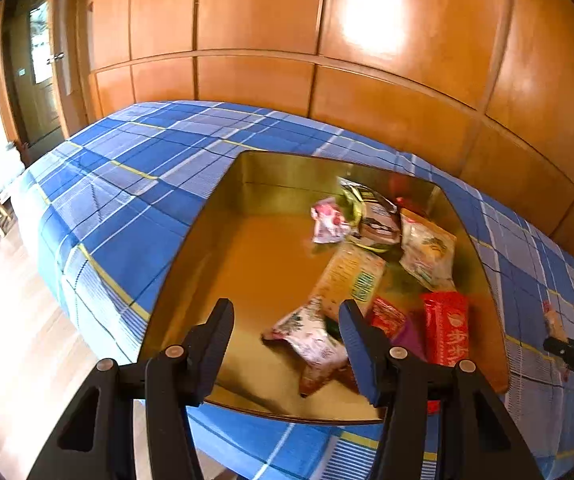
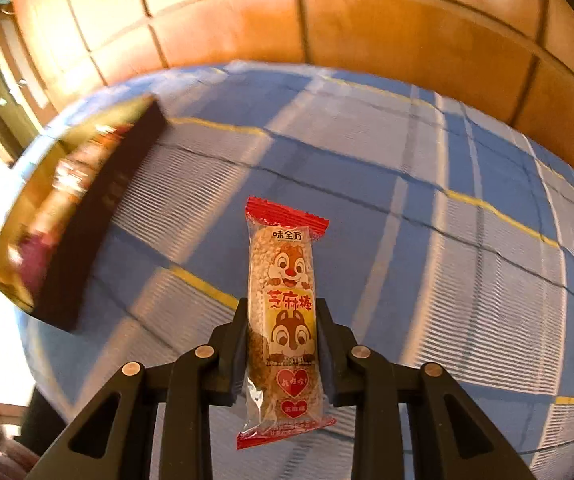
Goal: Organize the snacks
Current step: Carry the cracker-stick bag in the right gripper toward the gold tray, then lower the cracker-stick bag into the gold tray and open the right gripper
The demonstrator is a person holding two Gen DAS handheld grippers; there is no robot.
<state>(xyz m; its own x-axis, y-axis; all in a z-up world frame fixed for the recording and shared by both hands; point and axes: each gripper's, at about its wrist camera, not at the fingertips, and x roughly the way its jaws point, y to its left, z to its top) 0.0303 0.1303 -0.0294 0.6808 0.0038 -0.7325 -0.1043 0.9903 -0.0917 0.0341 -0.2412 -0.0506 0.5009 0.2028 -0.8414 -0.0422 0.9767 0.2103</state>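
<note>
A gold tin box (image 1: pixel 223 216) sits on the blue plaid bed and holds several snack packets, among them a red packet (image 1: pixel 447 332) and a floral packet (image 1: pixel 311 332). My left gripper (image 1: pixel 287 312) is open and empty above the tin's near edge. My right gripper (image 2: pixel 283 312) is shut on a sesame stick packet (image 2: pixel 285 280) with squirrel pictures and red ends, held upright above the bed. The tin also shows in the right wrist view (image 2: pixel 99 204), blurred, to the left. The right gripper's tip with its packet shows in the left wrist view (image 1: pixel 563 344) at the right edge.
The blue plaid bedspread (image 1: pixel 135 184) covers the bed. Wooden wardrobe panels (image 1: pixel 287 20) stand behind it. A door (image 1: pixel 35 72) and light wood floor (image 1: pixel 7 320) lie to the left.
</note>
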